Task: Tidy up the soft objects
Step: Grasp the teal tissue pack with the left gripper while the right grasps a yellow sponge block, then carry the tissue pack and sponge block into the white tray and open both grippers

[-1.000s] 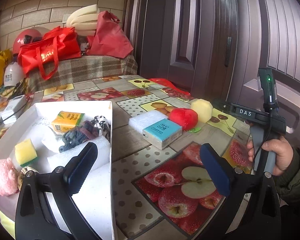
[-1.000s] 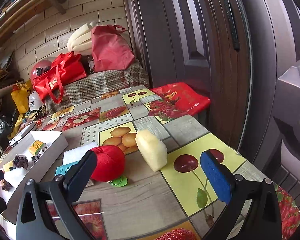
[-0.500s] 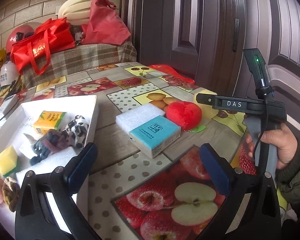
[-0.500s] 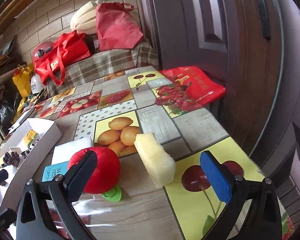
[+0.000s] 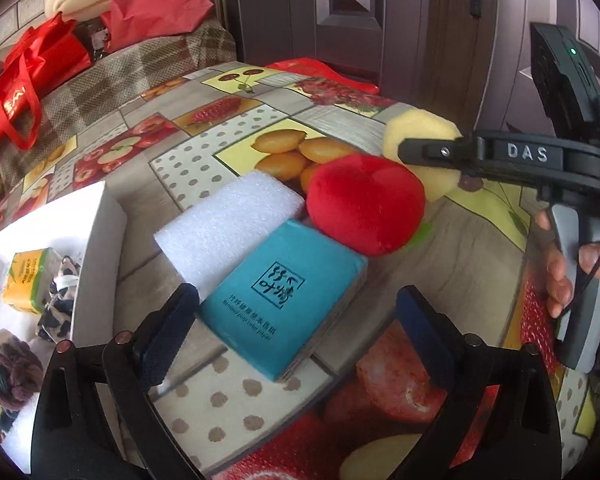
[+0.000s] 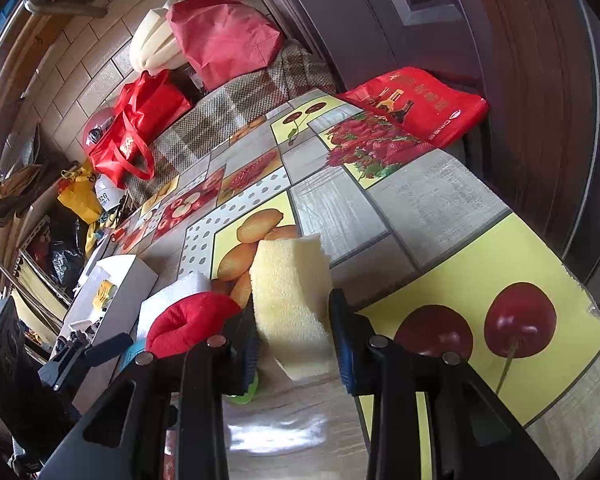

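My left gripper (image 5: 296,324) is open and low over the table, its fingers on either side of the near end of a teal tissue pack (image 5: 284,300). A white foam block (image 5: 228,224) lies beside the pack and a red plush apple (image 5: 366,204) behind it. My right gripper (image 6: 296,340) has closed in around a pale yellow sponge (image 6: 290,296); both pads touch or nearly touch its sides, and it still rests on the table. The sponge also shows in the left wrist view (image 5: 424,132), behind the right gripper's finger. A white box (image 5: 100,232) at the left holds several soft items.
A fruit-print cloth covers the table (image 6: 420,208). A red bag (image 6: 416,104) lies at its far right edge by the dark door. Red bags (image 6: 140,120) and white foam sit on a plaid-covered bench behind. Clutter fills the floor at the left.
My left gripper moved right from the white box and down onto the teal pack. My right gripper advanced onto the yellow sponge and narrowed around it.
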Available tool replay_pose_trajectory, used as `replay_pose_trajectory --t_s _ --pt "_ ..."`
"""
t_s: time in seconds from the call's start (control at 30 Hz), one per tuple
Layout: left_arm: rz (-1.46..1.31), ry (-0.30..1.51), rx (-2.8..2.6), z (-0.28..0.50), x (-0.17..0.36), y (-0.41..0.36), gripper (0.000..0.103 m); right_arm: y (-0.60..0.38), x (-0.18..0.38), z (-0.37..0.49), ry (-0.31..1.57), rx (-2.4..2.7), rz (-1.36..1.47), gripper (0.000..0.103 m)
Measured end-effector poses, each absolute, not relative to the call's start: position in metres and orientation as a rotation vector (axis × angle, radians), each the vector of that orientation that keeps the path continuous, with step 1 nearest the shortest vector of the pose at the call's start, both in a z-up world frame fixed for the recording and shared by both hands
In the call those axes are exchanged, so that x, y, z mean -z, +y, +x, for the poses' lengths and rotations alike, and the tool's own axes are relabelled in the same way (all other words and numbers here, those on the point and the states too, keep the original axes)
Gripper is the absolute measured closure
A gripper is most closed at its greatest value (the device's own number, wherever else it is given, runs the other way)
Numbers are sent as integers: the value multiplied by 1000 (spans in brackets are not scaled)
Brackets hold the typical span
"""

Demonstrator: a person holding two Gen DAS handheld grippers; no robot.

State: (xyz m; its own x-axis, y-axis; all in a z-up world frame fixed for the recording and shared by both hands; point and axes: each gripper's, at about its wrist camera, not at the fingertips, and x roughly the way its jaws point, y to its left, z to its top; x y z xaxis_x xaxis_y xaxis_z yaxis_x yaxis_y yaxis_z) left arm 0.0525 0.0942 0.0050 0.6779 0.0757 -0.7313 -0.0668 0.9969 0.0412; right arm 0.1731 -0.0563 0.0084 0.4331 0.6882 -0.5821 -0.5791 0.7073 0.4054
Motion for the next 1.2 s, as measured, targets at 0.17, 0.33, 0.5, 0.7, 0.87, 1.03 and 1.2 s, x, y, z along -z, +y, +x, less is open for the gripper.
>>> replay_pose_trajectory --t_s 0.17,0.33,0.5,0.7,0.87,1.03,1.2 --pt "17 782 -101 35 -10 88 26 -56 -9 171 794 -801 158 71" --pt "13 842 -92 50 -3 90 26 -59 -5 176 820 -806 188 71" --pt "51 834 -81 51 -3 82 46 -59 -6 175 817 -816 191 71" --pt "-36 659 -91 10 -25 92 50 -66 -21 158 687 -823 189 76" --pt "-39 504 -134 -32 -42 92 50 -66 -39 118 513 -842 134 77" --pt "-49 419 -186 -65 -50 100 50 -54 -42 84 480 -920 113 77" --pt "-46 369 -254 -93 -53 113 50 -30 -40 54 473 -998 60 77"
